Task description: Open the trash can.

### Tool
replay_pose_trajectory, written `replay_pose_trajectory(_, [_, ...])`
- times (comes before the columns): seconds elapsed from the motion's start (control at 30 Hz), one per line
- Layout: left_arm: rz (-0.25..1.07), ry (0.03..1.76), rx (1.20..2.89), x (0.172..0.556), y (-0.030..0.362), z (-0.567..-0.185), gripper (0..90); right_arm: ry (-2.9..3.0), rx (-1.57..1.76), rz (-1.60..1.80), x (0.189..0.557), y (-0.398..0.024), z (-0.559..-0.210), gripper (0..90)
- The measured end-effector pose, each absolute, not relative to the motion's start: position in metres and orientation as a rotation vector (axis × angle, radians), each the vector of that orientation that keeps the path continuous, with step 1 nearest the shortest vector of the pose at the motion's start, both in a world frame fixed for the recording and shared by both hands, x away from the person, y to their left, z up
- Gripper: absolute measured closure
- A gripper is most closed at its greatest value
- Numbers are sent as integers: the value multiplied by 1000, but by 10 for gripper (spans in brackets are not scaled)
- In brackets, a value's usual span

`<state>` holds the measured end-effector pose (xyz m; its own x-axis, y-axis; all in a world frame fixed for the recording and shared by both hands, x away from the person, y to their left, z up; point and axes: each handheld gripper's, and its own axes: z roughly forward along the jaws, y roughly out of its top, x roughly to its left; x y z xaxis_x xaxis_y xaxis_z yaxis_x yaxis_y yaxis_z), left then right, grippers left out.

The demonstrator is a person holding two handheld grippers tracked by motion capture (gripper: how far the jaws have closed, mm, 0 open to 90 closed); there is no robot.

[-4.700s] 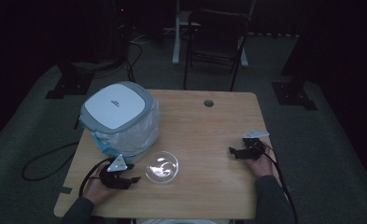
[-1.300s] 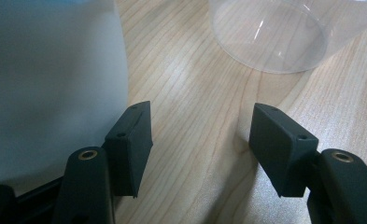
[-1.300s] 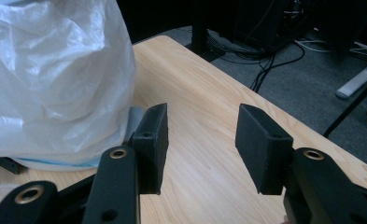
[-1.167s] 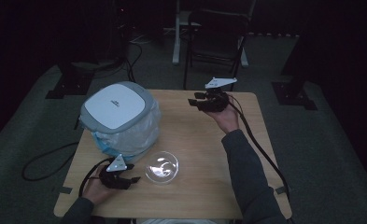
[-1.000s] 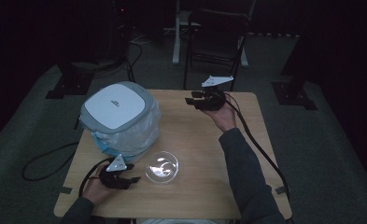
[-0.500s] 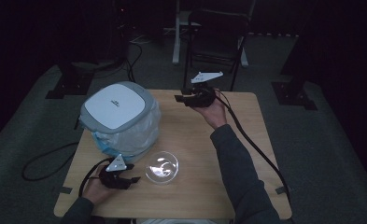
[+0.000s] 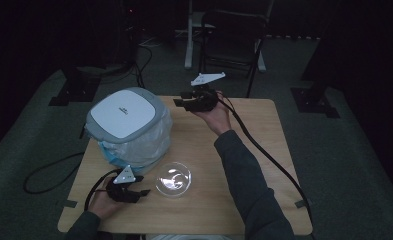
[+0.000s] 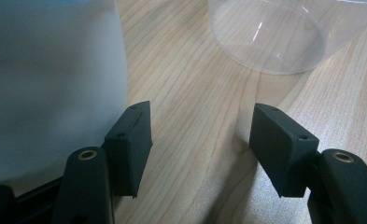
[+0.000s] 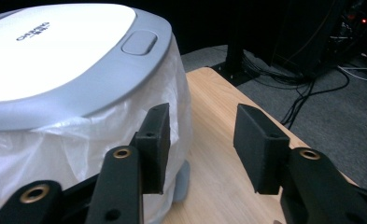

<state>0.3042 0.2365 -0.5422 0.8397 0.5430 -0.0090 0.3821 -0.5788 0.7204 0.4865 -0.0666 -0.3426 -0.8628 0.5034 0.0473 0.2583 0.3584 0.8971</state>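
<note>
Two claws open: right claw [image 7: 184, 103] raised near bin [image 7: 126, 120], left claw [image 7: 143, 186] on table [image 7: 244, 150].

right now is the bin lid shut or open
Shut. The white lid sits flat on the grey rim of the bin, with no gap visible in the right gripper view.

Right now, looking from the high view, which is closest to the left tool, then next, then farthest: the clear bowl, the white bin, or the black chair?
1. The clear bowl, just to the right of the left tool, at the near edge of the table.
2. The white bin, behind the tool, on the table's left side.
3. The black chair, on the floor beyond the table's far edge.
</note>
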Motion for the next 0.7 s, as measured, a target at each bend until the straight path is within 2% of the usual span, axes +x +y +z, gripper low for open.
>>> replay_pose_trajectory(0.17, [272,670,2256,304,237,-542,397,2386,665,1511,489,-59,-341,620])
replay_pose_trajectory(0.4, [273,667,2260,304,237,-542,397,2401,608,1521,492,-46,-336,866])
replay_pose_trajectory(0.5, [272,667,2260,304,237,-542,397,2406,597,1510,492,-38,-334,898])
replay_pose_trajectory(0.7, [269,670,2253,304,237,-542,397,2410,571,1527,491,-22,-329,899])
